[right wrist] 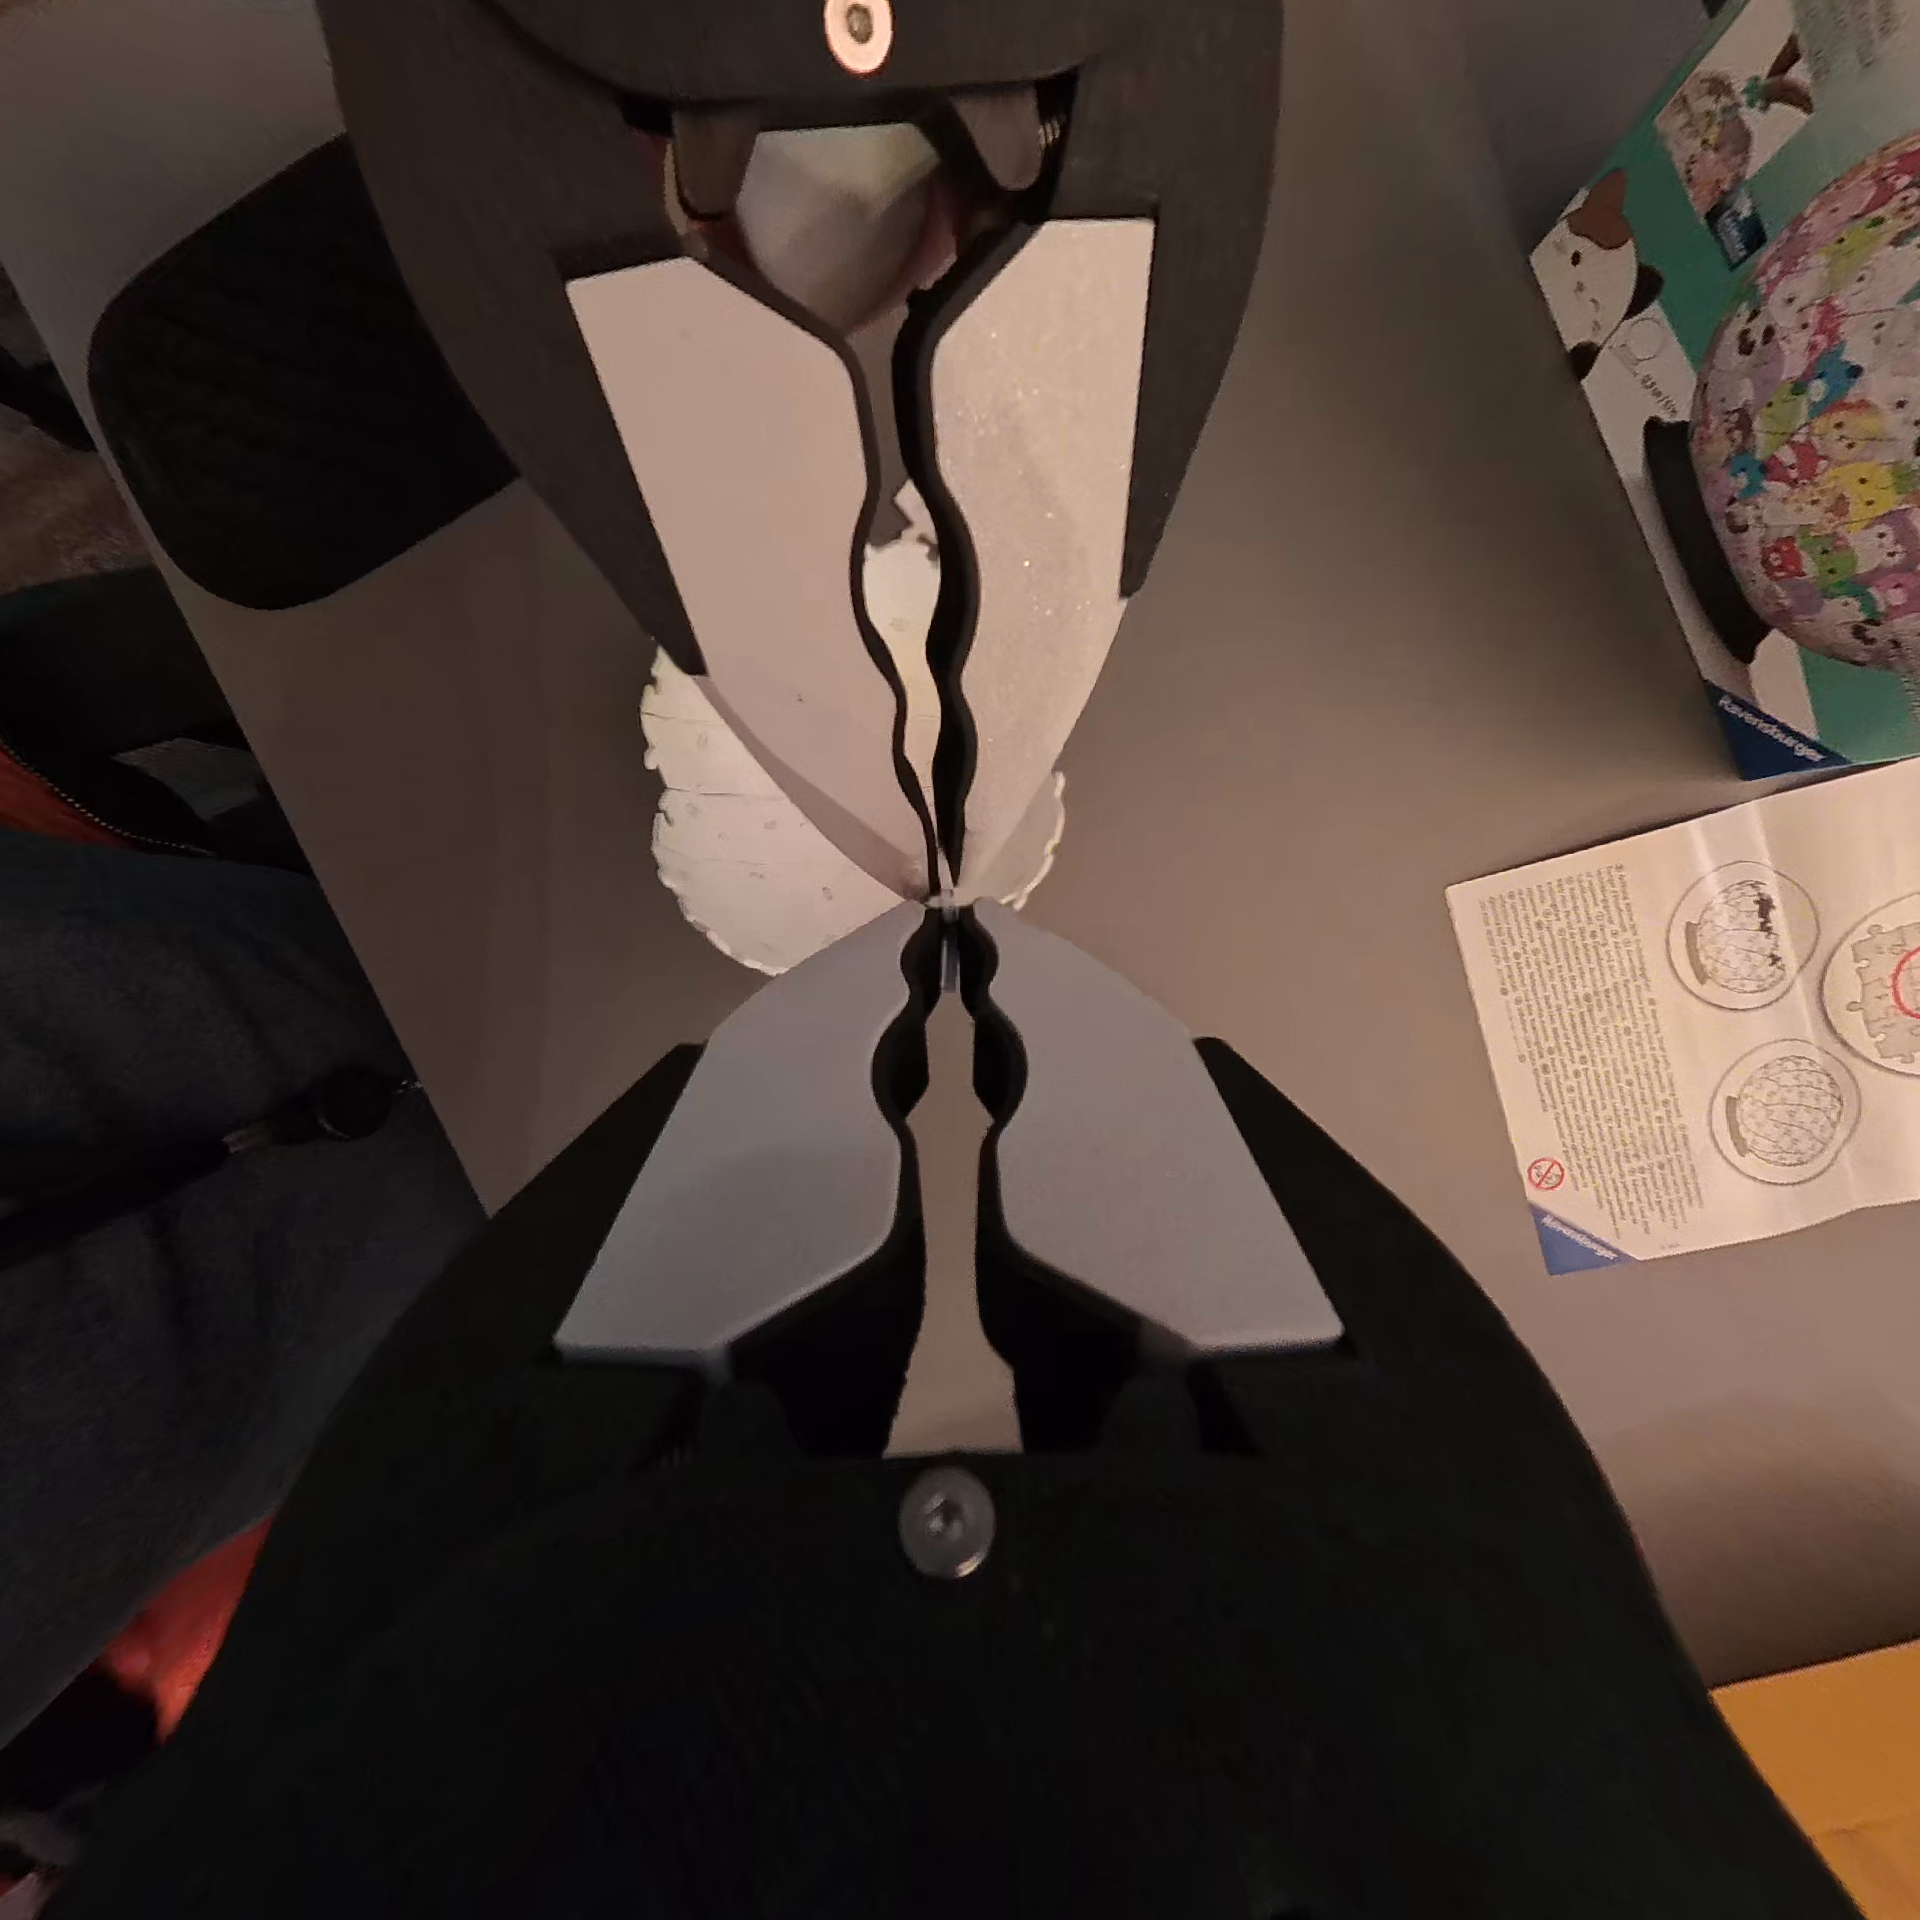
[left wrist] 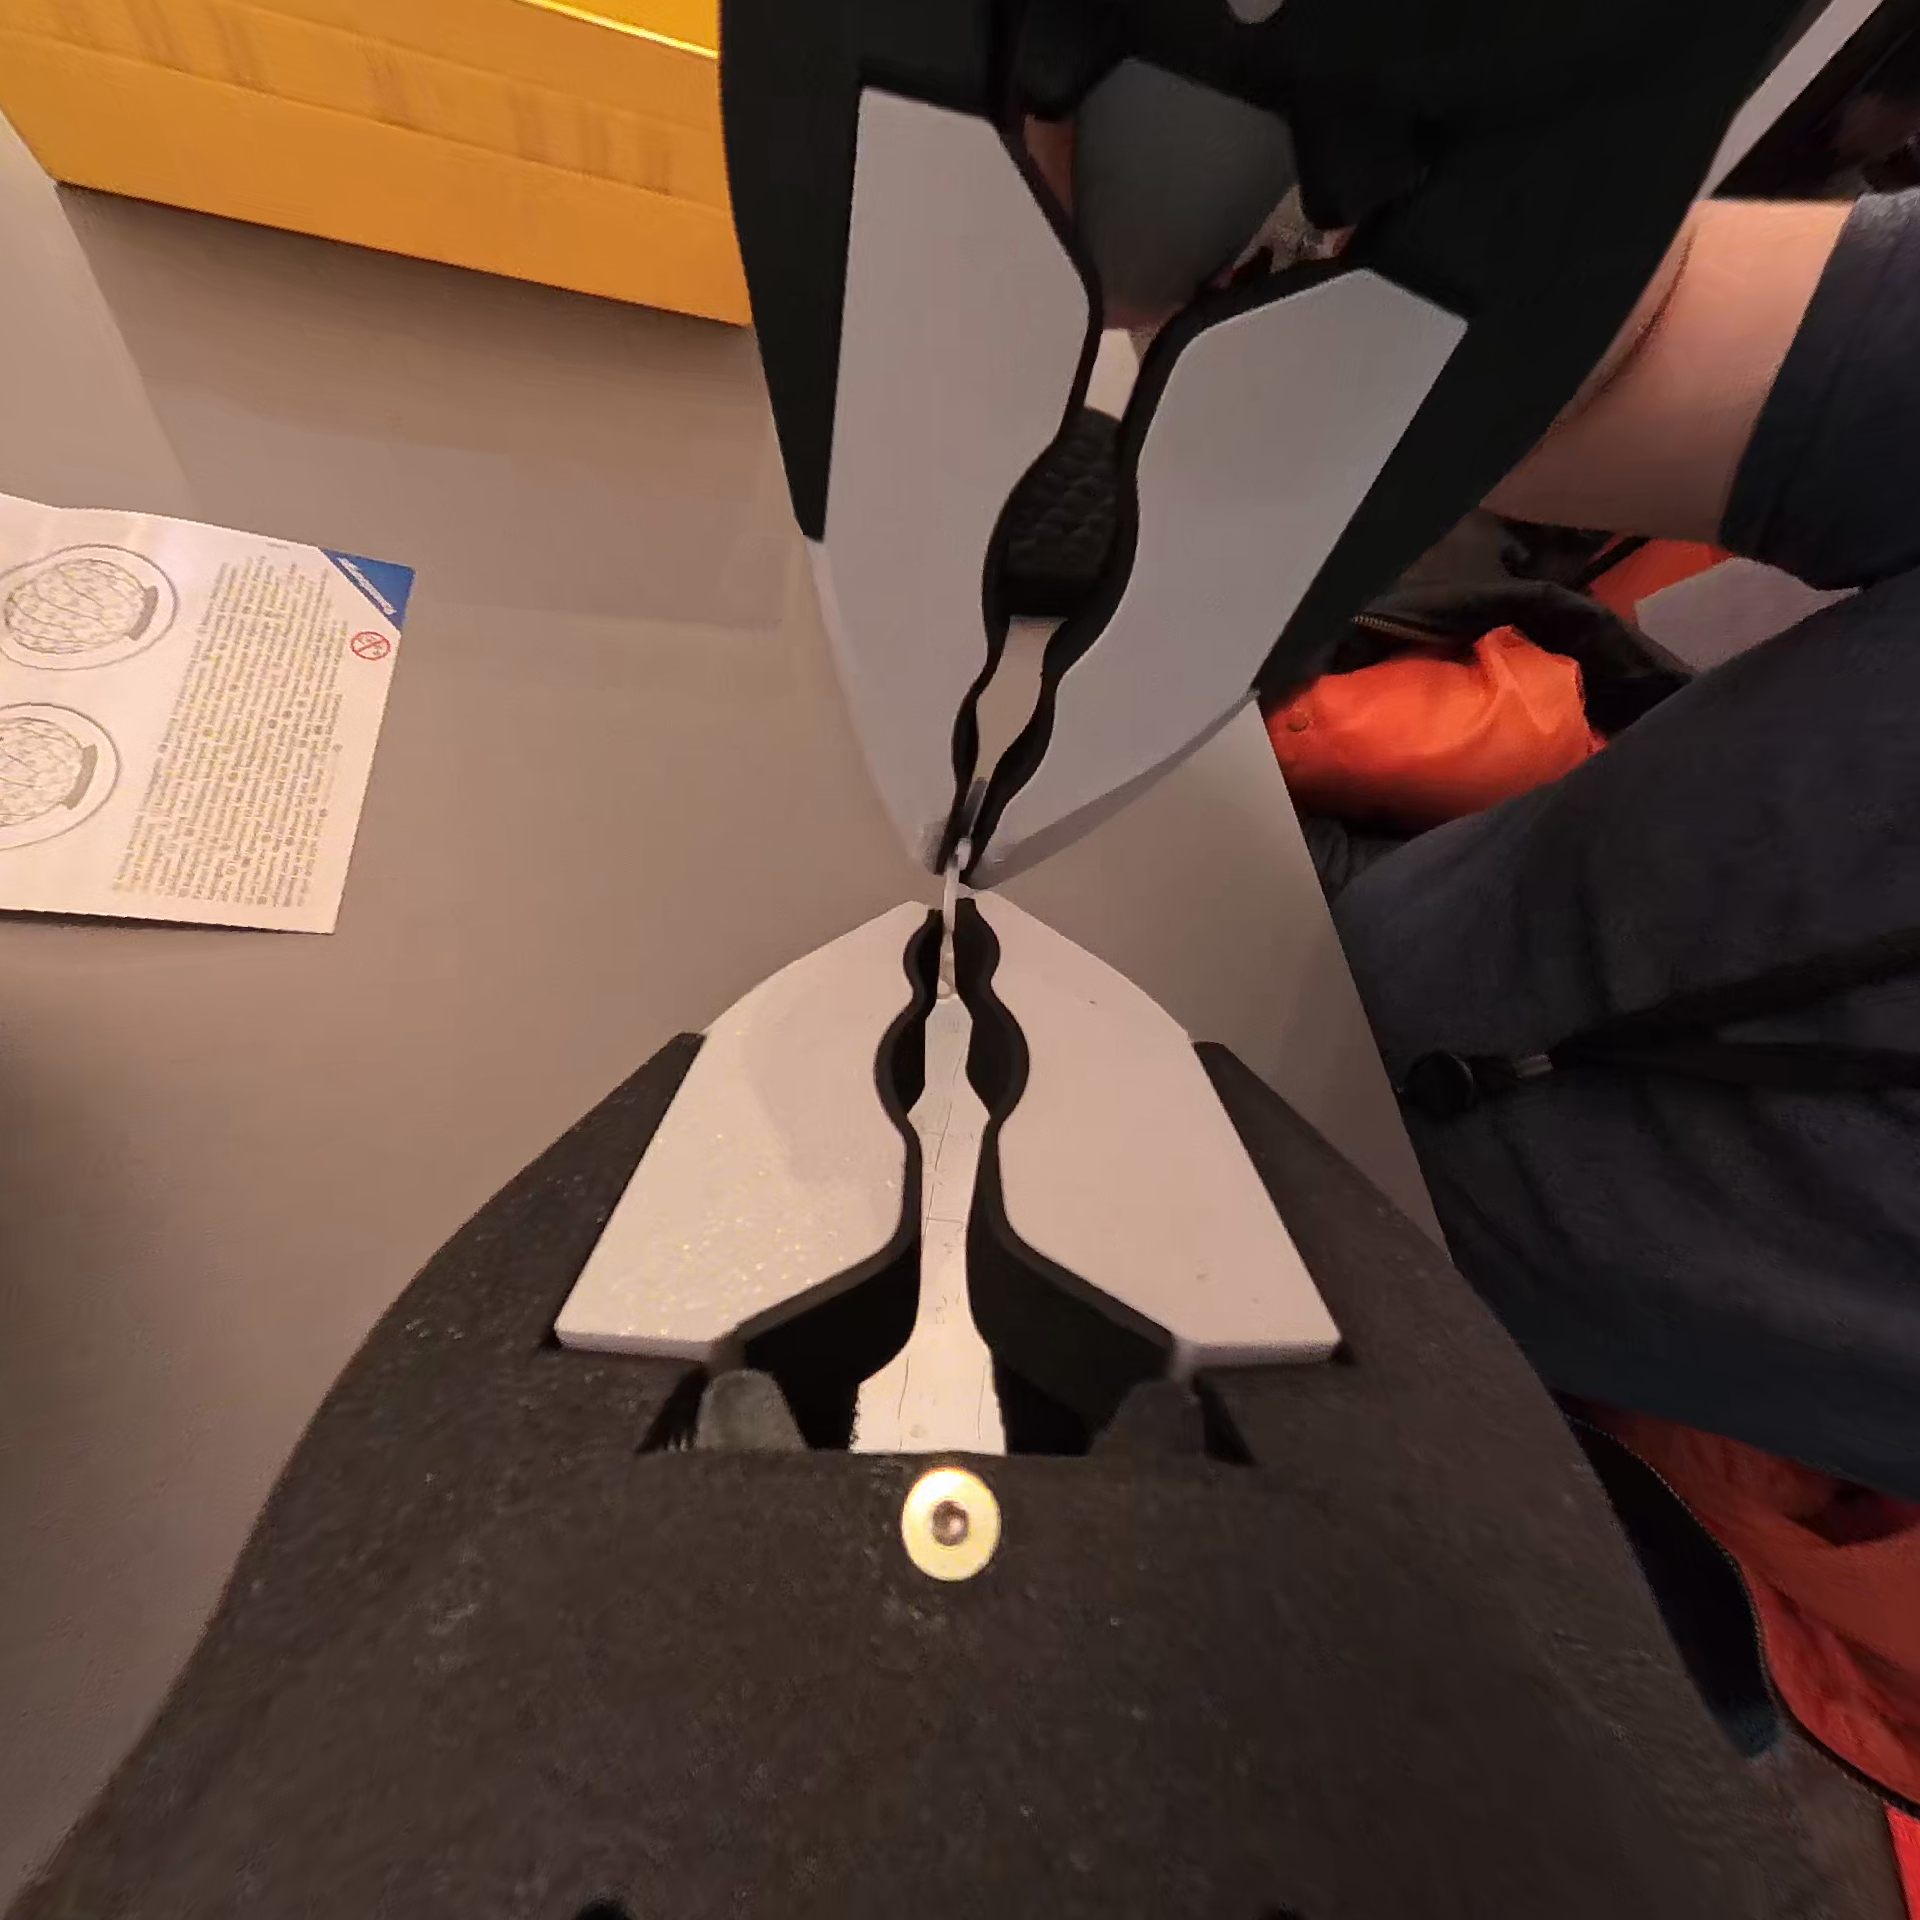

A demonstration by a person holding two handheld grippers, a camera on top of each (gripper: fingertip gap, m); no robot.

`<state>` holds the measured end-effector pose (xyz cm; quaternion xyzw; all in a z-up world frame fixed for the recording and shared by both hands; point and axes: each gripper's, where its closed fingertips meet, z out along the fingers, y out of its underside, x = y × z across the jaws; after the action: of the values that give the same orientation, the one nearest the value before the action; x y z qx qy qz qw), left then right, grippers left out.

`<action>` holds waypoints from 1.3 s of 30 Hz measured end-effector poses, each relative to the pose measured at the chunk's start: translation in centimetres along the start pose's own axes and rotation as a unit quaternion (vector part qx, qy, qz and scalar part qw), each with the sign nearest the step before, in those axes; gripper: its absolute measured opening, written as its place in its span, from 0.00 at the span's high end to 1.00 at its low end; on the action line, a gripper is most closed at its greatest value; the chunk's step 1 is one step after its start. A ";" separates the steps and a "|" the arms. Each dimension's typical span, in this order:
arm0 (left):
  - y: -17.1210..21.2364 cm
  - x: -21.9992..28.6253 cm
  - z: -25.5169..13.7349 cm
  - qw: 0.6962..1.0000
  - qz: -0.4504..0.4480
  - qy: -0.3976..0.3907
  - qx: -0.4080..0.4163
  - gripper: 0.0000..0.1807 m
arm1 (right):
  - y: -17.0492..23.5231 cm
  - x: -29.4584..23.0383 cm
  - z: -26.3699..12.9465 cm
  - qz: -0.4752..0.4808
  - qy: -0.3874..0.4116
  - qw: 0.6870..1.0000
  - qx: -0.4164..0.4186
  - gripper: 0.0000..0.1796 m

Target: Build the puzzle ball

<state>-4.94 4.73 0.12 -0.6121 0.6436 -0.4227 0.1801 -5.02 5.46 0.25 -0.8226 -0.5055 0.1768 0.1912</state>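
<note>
My left gripper (left wrist: 948,920) and right gripper (right wrist: 945,925) meet tip to tip above the grey table (left wrist: 520,468). Both are shut on thin puzzle pieces seen edge-on (left wrist: 952,891) (right wrist: 947,951). I cannot tell whether the pieces are joined. The right gripper (left wrist: 961,847) comes down from the top of the left wrist view. The left gripper (right wrist: 940,883) comes from the top of the right wrist view. A white, partly built curved puzzle shell (right wrist: 727,852) lies on the table behind the tips, mostly hidden by the fingers.
A folded instruction sheet (left wrist: 187,727) (right wrist: 1714,1039) lies flat on the table. The puzzle's picture box (right wrist: 1766,416) stands at the far right. A yellow box (left wrist: 416,135) sits at the table's back. A person's dark sleeve (left wrist: 1662,1039) and an orange jacket (left wrist: 1434,717) are at the edge. My two grippers' fingertips are within a few centimetres of each other.
</note>
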 end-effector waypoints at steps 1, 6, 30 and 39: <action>-0.1 -0.1 0.0 1.000 -0.004 0.002 0.007 0.99 | -0.2 0.1 -0.2 -0.006 0.004 1.000 0.015 0.97; 0.1 -1.3 -0.9 0.999 -0.034 0.017 0.029 0.99 | -0.8 0.5 -2.9 0.009 -0.007 0.983 0.181 0.91; 2.7 -3.5 2.5 0.983 -0.008 0.178 -0.046 0.87 | 2.3 2.8 2.8 0.170 -0.122 0.950 0.232 0.98; 3.4 -5.1 2.5 0.970 0.037 0.216 -0.108 0.79 | 3.7 3.2 4.5 0.287 -0.079 0.943 0.147 0.98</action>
<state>-4.26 8.33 -5.42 -0.4978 0.7312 -0.4661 -0.0149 -2.99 7.40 -5.82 -0.8788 -0.2299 0.3611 0.2108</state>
